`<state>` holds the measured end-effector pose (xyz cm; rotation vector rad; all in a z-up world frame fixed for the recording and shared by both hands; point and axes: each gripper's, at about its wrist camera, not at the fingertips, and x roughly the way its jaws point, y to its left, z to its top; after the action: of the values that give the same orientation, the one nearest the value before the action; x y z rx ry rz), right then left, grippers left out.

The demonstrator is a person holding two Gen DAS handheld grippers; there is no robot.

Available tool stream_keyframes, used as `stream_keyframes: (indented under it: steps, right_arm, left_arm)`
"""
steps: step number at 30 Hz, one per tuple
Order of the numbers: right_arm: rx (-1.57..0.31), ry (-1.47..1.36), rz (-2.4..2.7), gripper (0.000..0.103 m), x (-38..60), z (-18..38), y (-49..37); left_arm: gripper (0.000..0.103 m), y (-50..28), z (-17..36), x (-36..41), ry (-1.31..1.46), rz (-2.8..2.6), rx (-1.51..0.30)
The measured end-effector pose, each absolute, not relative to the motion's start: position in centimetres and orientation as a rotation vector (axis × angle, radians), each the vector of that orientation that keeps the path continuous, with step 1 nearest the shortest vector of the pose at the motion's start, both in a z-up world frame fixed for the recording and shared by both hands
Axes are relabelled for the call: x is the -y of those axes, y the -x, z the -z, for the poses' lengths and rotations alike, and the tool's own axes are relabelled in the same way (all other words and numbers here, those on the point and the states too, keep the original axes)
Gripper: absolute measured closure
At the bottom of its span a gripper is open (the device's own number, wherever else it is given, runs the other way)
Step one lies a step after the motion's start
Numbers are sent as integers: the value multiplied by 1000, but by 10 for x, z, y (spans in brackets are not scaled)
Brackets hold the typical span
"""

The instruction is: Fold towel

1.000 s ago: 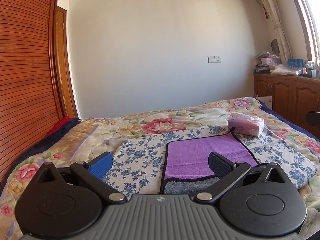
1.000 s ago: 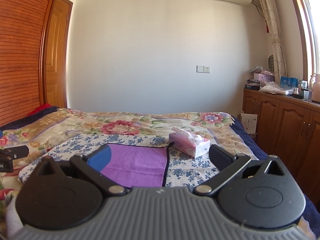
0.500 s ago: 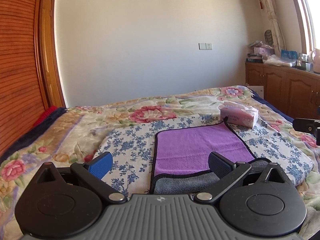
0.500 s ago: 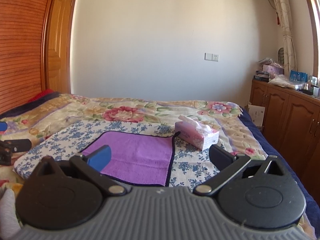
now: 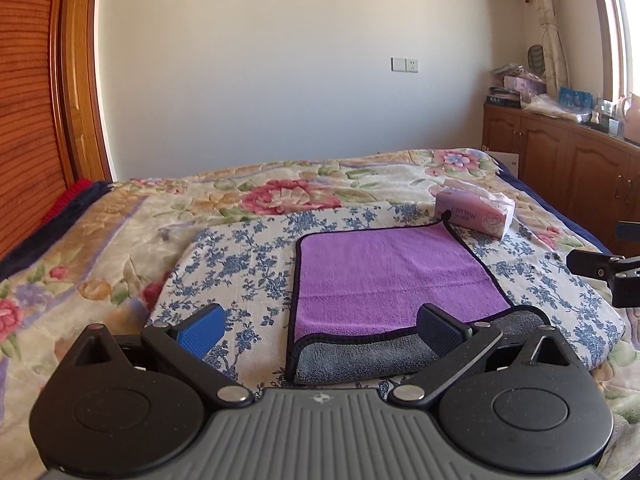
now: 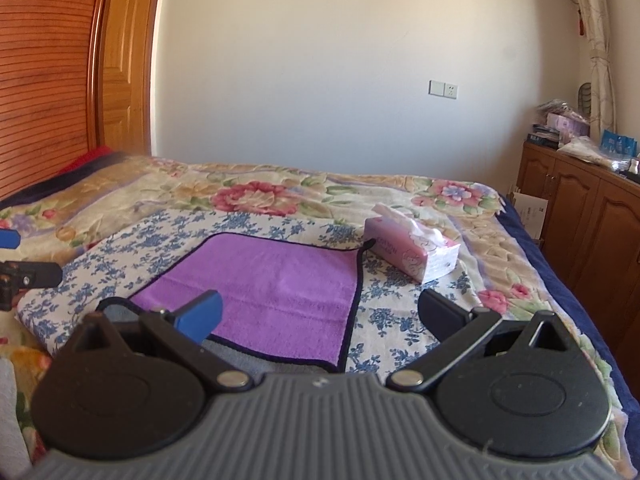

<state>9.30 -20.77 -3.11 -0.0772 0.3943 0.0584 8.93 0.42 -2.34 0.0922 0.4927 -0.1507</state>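
Observation:
A purple towel (image 5: 392,276) with a black hem and grey underside lies flat on a blue-flowered cloth (image 5: 240,268) on the bed; its near edge is turned over, showing grey. It also shows in the right wrist view (image 6: 276,284). My left gripper (image 5: 320,326) is open and empty, hovering above the towel's near left corner. My right gripper (image 6: 320,314) is open and empty above the towel's near right corner. Each gripper appears at the edge of the other's view.
A pink tissue pack (image 5: 474,213) lies just past the towel's far right corner; it also shows in the right wrist view (image 6: 412,250). The floral bedspread (image 5: 120,240) covers the bed. Wooden cabinets (image 5: 560,160) stand at right, a wooden wardrobe (image 5: 28,120) at left.
Both grippers have moved forward and tilted down toward the towel, which now looks larger and nearer. Both stay open. The towel has not moved.

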Motion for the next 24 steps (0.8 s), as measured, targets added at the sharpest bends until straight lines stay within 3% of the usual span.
stream_keyframes:
  steps: [24]
  right_arm:
    - [-557, 83, -125, 0, 211, 55, -145]
  left_arm:
    - [0, -151, 60, -14, -11, 249, -736]
